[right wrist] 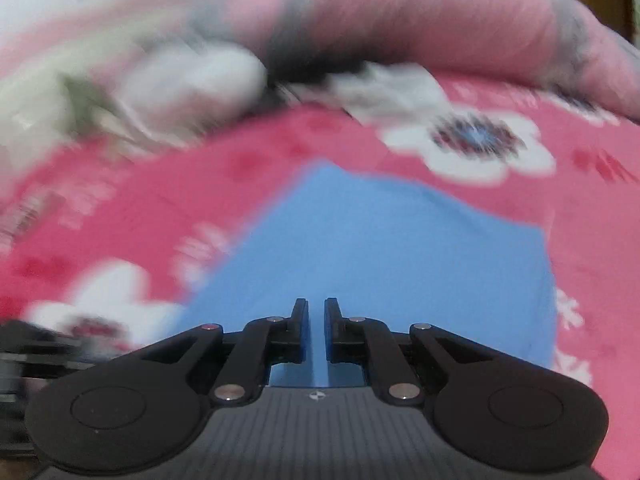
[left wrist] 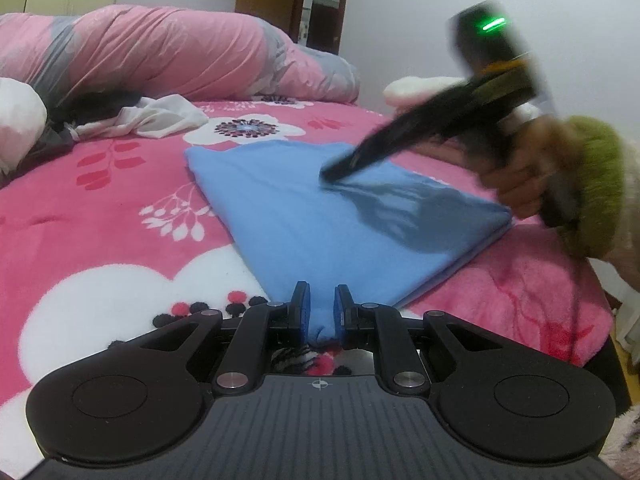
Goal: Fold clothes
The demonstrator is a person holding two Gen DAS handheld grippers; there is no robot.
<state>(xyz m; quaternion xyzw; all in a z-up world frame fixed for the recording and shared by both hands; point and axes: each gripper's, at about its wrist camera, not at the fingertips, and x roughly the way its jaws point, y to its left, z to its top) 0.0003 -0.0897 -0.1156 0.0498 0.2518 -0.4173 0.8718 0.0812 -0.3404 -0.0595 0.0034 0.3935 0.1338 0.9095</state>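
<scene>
At near edge of bed (left wrist: 100, 208) — left gripper (left wrist: 322, 308) jaws clamped on corner of folded blue garment (left wrist: 304, 216). Garment flat on pink floral blanket. Further on, right gripper (left wrist: 336, 170) — jaws together, empty — over garment. Beyond, rolled pink quilt (left wrist: 160, 52).

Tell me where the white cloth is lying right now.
In the left wrist view the white cloth lies crumpled on the pink floral blanket, upper left, just in front of the rolled pink quilt and beyond the blue garment.

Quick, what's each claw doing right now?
Left claw: shut on blue cloth at its near corner.
Right claw: shut, holding nothing, above the cloth.
</scene>
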